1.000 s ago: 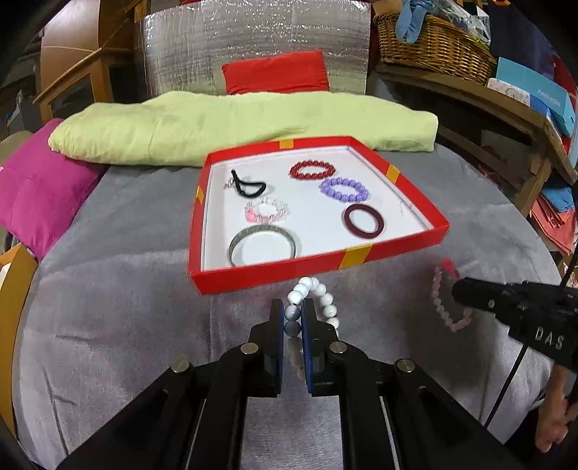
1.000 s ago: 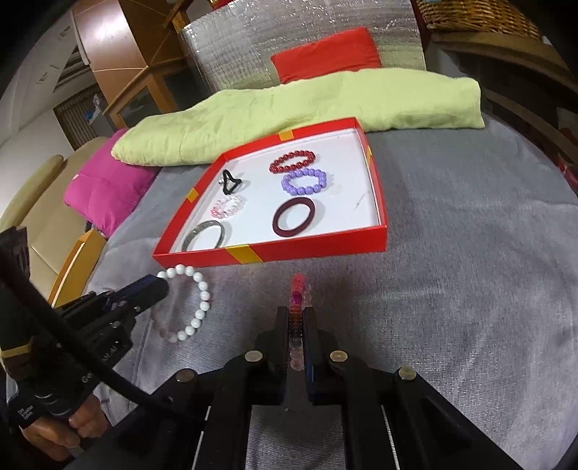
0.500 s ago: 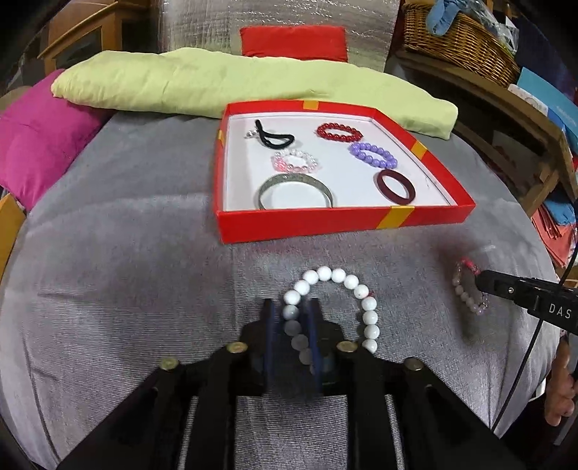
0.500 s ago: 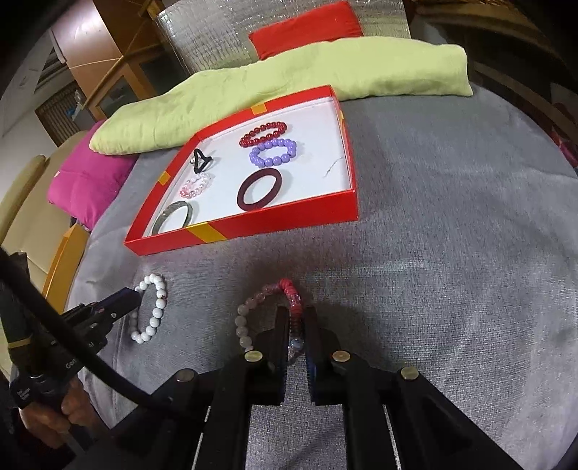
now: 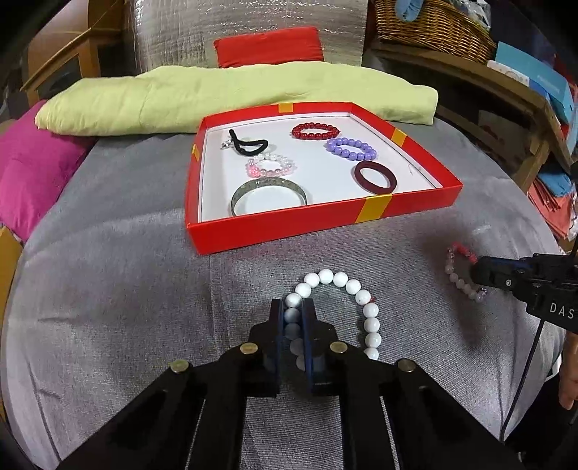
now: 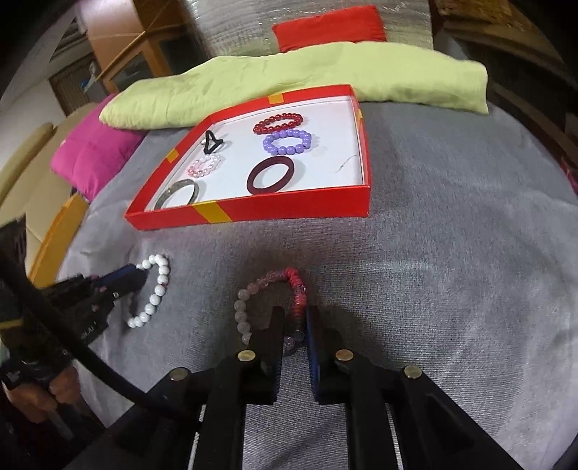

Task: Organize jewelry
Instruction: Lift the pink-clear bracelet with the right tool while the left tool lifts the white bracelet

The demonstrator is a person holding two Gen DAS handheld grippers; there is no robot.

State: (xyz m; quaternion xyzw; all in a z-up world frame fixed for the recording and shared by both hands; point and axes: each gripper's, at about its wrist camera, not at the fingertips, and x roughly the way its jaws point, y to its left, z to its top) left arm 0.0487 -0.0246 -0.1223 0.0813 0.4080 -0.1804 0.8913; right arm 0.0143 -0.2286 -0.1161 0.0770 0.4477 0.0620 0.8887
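A red tray [image 5: 325, 226] [image 6: 289, 213] with a white floor holds several bracelets and a black hair tie. My left gripper [image 5: 293, 311] is shut on a white bead bracelet [image 5: 368, 311], which rests on the grey cloth in front of the tray; it also shows in the right wrist view [image 6: 155, 289]. My right gripper [image 6: 294, 318] stands slightly parted around the red side of a pink and red bead bracelet [image 6: 253, 296] lying on the cloth. In the left wrist view that bracelet [image 5: 457, 271] lies at the right.
A grey cloth [image 5: 108, 271] covers the round table. A green cushion [image 5: 216, 97], a magenta cushion [image 5: 25, 170] and a red cushion [image 5: 267, 45] lie behind the tray. A wooden shelf with a wicker basket [image 5: 433, 29] stands at the right.
Both bracelets came down from the air onto the cloth. The right gripper's jaws have parted a little around the pink and red bracelet. The left gripper still pinches the white beads.
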